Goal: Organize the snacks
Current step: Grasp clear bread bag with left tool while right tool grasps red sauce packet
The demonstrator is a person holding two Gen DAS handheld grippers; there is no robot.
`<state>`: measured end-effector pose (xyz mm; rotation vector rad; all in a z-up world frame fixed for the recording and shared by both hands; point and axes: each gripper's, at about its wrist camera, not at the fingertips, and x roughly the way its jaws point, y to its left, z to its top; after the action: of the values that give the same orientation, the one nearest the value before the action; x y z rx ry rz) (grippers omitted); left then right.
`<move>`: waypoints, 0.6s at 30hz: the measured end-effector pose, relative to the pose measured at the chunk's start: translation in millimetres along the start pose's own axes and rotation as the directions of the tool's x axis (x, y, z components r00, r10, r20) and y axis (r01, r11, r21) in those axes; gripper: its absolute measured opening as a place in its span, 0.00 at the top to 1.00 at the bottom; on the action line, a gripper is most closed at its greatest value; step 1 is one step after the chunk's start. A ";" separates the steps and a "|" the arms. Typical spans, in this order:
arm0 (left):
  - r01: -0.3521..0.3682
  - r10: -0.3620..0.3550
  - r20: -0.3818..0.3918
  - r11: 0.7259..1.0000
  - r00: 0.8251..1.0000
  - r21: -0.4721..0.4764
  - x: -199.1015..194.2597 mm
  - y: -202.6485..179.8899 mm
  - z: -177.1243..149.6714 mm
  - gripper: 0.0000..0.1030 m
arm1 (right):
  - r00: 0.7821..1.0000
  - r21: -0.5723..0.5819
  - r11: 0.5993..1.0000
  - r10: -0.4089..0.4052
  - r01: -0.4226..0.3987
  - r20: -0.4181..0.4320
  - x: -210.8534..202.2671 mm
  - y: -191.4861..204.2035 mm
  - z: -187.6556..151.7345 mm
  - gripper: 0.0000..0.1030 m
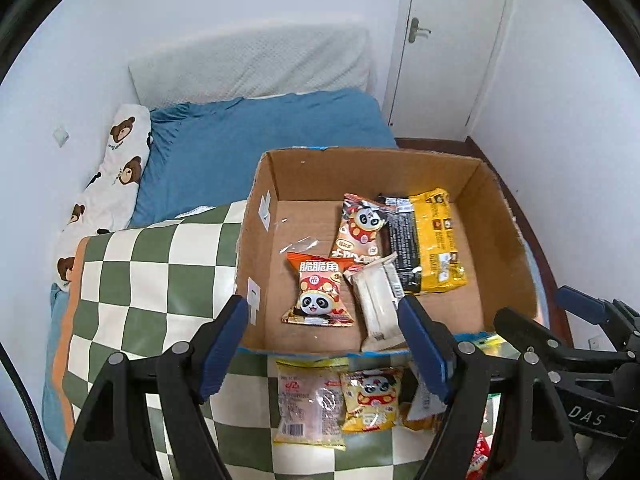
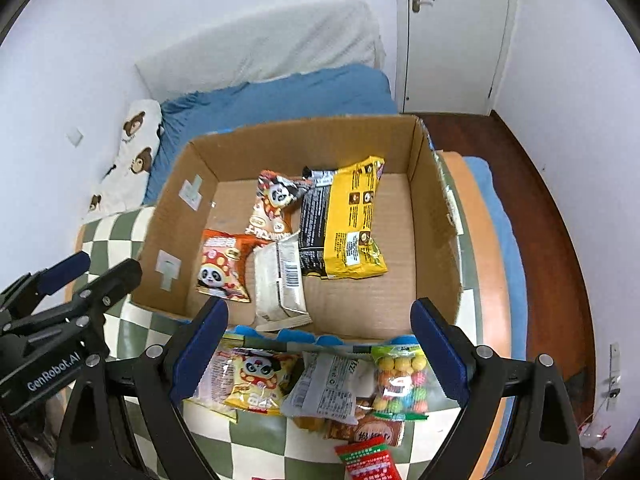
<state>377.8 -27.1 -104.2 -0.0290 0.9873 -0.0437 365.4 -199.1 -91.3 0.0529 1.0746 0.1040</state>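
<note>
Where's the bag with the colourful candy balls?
In the right wrist view, the candy ball bag lies on the checkered blanket, outside the cardboard box, just in front of its near right corner, beside a white packet.

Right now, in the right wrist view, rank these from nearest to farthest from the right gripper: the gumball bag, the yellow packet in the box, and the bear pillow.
From the right gripper:
1. gumball bag, outside the box, by the right finger.
2. yellow packet, inside the cardboard box, right of centre.
3. bear pillow, far left on the bed.

red packet [image 2: 366, 462] cut off at bottom edge
</note>
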 end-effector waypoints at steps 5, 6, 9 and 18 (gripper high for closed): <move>0.029 -0.029 -0.006 1.000 1.000 -0.012 -8.8 -3.1 -10.4 0.26 | 1.000 0.013 0.999 0.030 -0.030 0.008 -21.2 0.8 -12.3 0.08; 0.038 -0.038 -0.014 0.999 0.999 -0.014 -8.8 -3.3 -13.0 0.26 | 0.999 0.019 0.999 0.039 -0.039 0.003 -23.3 -0.2 -16.1 0.08; 0.065 -0.068 -0.052 0.997 0.996 -0.043 -3.4 0.0 -24.2 0.04 | 0.998 0.045 0.998 0.049 -0.048 -0.026 -21.2 -7.9 -29.6 0.08; 0.003 -0.025 -0.239 0.996 0.971 -0.090 51.1 28.6 -92.3 0.04 | 0.959 0.146 0.989 0.031 0.011 -0.281 45.1 -60.0 -127.6 0.08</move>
<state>329.6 -1.6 -198.9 -0.1153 1.2307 -0.0162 278.0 -254.7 -197.0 0.1803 1.3674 0.0421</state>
